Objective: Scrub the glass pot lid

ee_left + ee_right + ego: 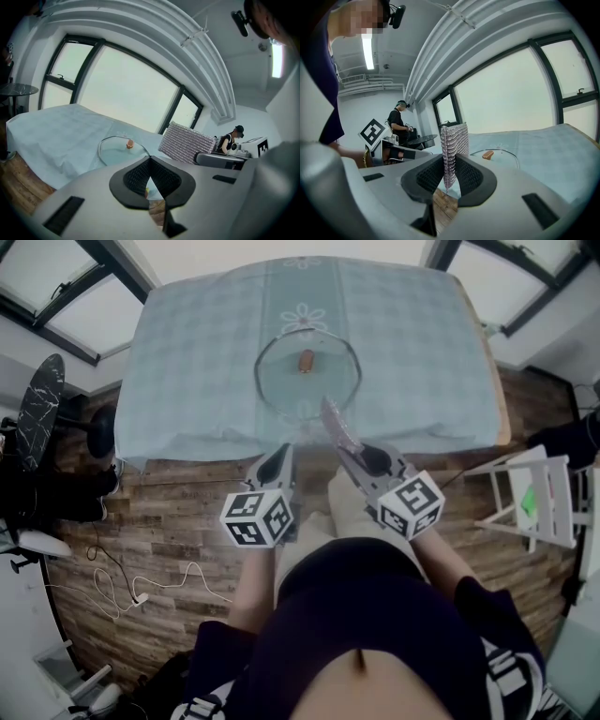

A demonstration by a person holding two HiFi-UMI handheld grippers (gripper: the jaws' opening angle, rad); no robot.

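On the table (187,352), centre-front: lid (307,385) lies flat, knob (306,361) up; round, so no long axis.
Left gripper (278,463): jaws together, nothing between them.
Right gripper (367,461): clamped on scrub pad (335,426); pad's length aimed at lid.
Lid from fingers: straight ahead; both grippers short of table edge.
Nearer hand: right, judging by pad tip close to rim.

Left gripper (278,463): jaws pressed together, nothing between them, pointed forward and slightly down, just left of the right gripper (367,461). Right gripper: jaws clamped on a silver mesh scrubber (339,427) that stands out past the tips. Bare forearms extended behind both.
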